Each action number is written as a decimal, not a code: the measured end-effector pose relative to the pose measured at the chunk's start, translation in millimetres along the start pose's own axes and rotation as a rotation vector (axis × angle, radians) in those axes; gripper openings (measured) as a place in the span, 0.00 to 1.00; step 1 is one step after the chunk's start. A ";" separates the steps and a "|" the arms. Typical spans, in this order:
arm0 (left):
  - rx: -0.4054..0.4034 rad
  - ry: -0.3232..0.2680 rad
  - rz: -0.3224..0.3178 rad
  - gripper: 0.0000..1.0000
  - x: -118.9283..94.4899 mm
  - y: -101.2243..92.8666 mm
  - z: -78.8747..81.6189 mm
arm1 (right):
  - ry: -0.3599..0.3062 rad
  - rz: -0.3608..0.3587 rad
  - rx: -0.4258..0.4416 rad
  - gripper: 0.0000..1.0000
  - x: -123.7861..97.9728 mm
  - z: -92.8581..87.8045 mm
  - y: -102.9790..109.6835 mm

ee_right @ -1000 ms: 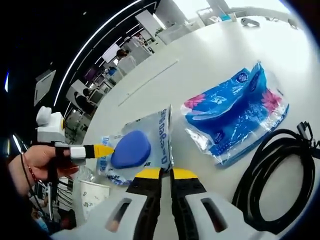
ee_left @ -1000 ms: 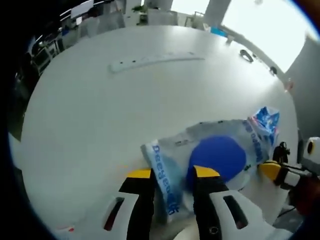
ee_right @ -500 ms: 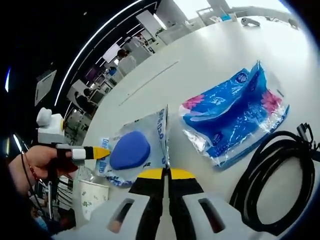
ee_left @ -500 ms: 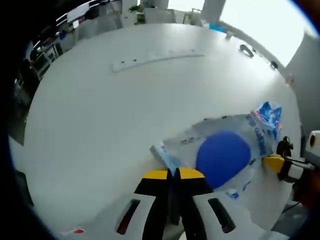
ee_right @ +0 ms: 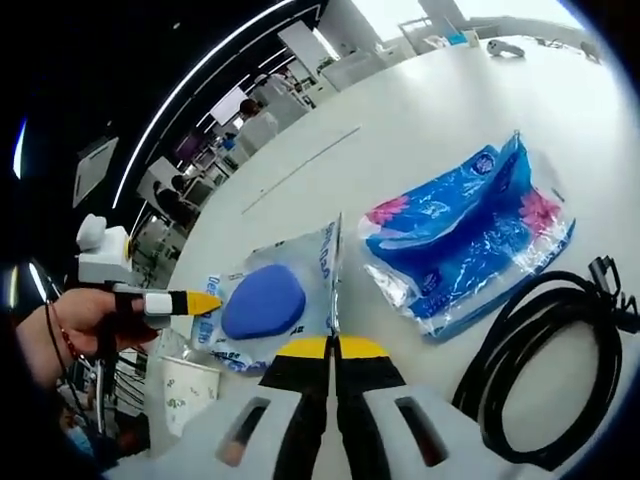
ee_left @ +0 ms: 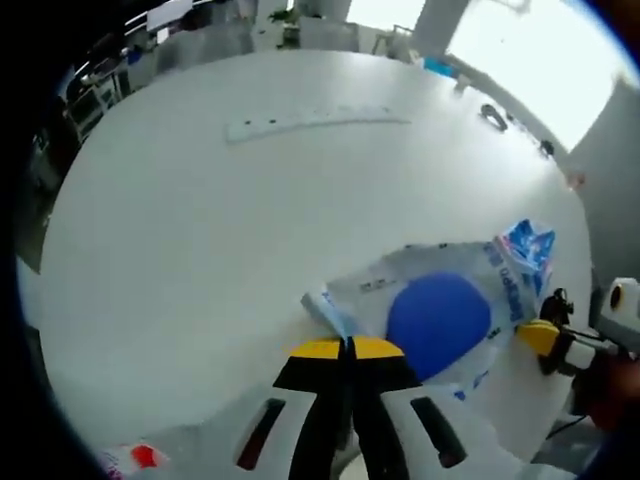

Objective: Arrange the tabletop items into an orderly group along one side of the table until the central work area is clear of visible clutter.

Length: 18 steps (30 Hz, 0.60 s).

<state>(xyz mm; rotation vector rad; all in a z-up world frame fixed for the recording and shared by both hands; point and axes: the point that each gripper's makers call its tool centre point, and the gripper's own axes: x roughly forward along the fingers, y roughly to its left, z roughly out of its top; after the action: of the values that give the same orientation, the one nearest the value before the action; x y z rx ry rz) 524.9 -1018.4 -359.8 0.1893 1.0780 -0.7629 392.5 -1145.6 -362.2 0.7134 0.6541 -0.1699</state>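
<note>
Left gripper (ee_left: 346, 346) and right gripper (ee_right: 330, 346): jaws clamped on opposite edges of the clear packet (ee_right: 262, 300). Blue pack (ee_right: 466, 235) and cable (ee_right: 545, 375) lie on the desk (ee_left: 200, 230).

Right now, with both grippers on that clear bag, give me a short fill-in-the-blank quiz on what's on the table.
1. The clear plastic bag with blue lettering holds a round pad coloured ____.
2. In the right gripper view, the coiled black cable lies next to a crinkled blue and ____ plastic package.
3. Both the left gripper and the right gripper have their jaws ____ on an edge of the clear bag.
4. The white paper ____ stands beside the clear bag, near the left gripper.

Missing words: blue; pink; shut; cup
</note>
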 end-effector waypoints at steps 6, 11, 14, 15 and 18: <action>-0.011 -0.018 -0.013 0.00 -2.4 -4.0 1.4 | -0.007 0.004 -0.001 0.00 -3.6 3.9 -0.2; -0.012 -0.031 -0.023 0.00 -6.3 -7.7 2.2 | -0.006 0.008 -0.003 0.00 -5.8 5.9 -0.5; -0.011 -0.027 -0.030 0.00 -6.1 -9.3 -0.7 | -0.006 0.006 -0.009 0.00 -7.3 7.5 -2.0; -0.013 -0.026 -0.032 0.00 -5.9 -9.8 -2.3 | -0.004 0.006 -0.011 0.00 -7.4 7.5 -2.5; -0.015 -0.025 -0.039 0.00 -5.2 -11.4 -5.3 | -0.004 0.002 -0.013 0.00 -8.4 8.0 -3.8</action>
<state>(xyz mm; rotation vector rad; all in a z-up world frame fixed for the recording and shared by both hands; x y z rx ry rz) 512.4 -1021.7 -355.5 0.1458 1.0658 -0.7895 388.5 -1154.3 -354.7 0.7011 0.6501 -0.1652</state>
